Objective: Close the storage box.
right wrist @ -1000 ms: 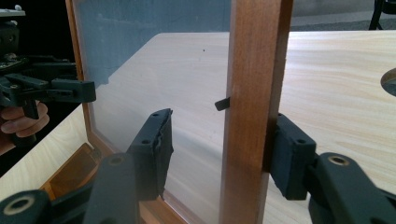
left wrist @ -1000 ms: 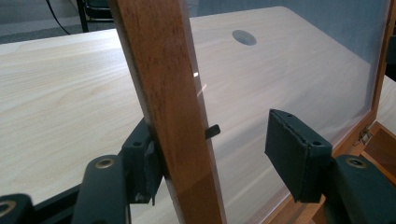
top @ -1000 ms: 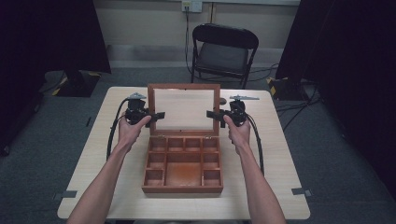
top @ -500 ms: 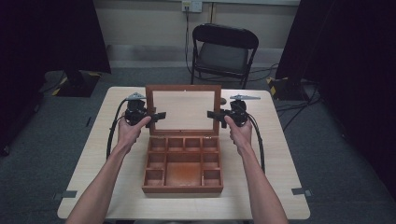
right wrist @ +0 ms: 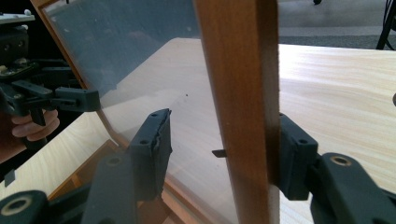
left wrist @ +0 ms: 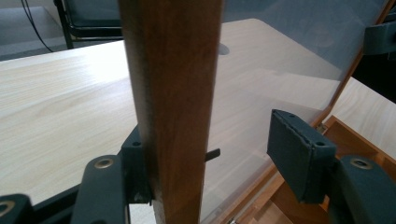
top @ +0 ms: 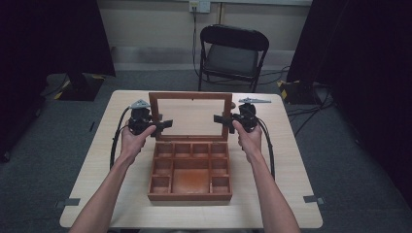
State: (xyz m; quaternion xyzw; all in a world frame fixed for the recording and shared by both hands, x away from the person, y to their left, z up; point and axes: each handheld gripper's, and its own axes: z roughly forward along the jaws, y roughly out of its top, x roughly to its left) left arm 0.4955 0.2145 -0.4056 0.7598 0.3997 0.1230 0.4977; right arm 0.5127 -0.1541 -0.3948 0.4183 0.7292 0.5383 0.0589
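nothing has shifted since a second ago: both grippers sit where they were, and the glass-paned lid with its reddish-brown wooden frame [top: 190, 115] stands upright at the far edge of the compartmented brown wooden box [top: 190, 169], which lies mid-table on the pale wood table [top: 286, 165].

your left gripper [top: 160, 124] straddles the lid's left post [left wrist: 173, 107], jaws wide, one pad touching the wood and the other well apart from it. your right gripper [top: 224, 119] does the same on the right post [right wrist: 243, 107].

neither is clamped, so the lid could swing down onto the box if you nudge it. close unevenly and you twist the frame at its hinges, or a pad may press the glass beside the post.
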